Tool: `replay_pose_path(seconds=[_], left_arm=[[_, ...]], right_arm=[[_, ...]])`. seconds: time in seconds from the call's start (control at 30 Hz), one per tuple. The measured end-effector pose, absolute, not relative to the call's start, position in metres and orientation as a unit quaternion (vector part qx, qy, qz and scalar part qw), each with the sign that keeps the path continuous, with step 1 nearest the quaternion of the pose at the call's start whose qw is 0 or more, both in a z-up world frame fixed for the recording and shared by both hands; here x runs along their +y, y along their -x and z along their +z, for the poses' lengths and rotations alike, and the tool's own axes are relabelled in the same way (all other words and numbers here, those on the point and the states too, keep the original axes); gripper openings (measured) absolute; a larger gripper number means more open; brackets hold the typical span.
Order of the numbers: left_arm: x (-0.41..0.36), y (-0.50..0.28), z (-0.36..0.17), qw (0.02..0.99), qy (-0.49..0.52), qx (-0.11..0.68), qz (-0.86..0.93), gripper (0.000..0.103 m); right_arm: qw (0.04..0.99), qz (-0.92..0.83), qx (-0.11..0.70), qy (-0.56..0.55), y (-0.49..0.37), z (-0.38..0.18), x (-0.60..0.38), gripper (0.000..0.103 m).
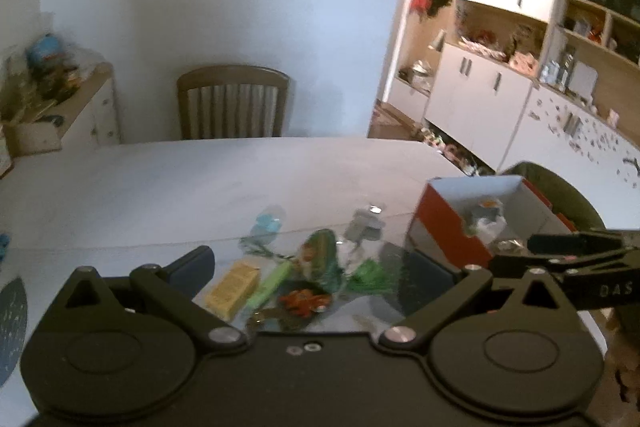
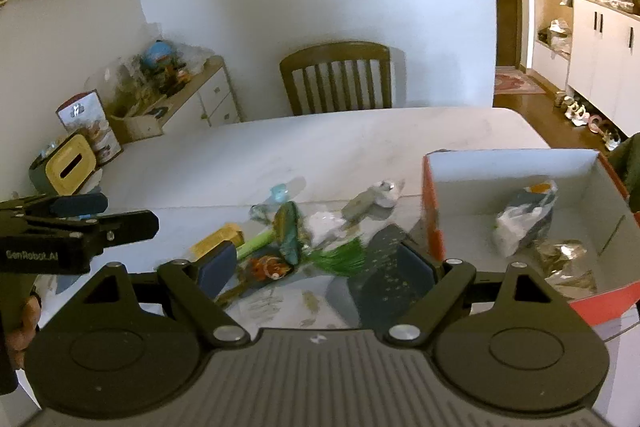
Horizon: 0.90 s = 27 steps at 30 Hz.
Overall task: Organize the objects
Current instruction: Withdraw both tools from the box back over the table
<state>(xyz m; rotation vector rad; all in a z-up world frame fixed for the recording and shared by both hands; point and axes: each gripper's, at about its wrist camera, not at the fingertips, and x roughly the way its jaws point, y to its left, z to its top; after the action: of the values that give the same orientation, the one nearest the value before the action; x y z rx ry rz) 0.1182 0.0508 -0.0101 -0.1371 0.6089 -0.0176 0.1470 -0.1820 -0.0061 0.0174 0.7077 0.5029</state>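
Both hand-held grippers, left point(image 1: 316, 267) and right point(image 2: 316, 267), hang wide and empty over the clutter point(image 2: 288, 247) on the desk point(image 2: 340, 143), facing it for a pick; box point(image 2: 512, 167) beside it takes sorted items.

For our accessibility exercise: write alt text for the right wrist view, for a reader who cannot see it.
An open black tool, holding nothing, hangs over small clutter on a white table: a yellow box, a green stick, wrappers. At right is a red cardboard box with packets inside; a wooden chair stands beyond.
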Motion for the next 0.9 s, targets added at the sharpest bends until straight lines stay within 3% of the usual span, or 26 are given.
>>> replay_pose_path(seconds=[0.9], left_arm=[[0.147, -0.142, -0.119, 0.915, 0.092, 0.389, 0.052, 0.103]], right_arm=[[0.873, 0.243, 0.424, 0.009, -0.187, -0.086, -0.073, 0.087]])
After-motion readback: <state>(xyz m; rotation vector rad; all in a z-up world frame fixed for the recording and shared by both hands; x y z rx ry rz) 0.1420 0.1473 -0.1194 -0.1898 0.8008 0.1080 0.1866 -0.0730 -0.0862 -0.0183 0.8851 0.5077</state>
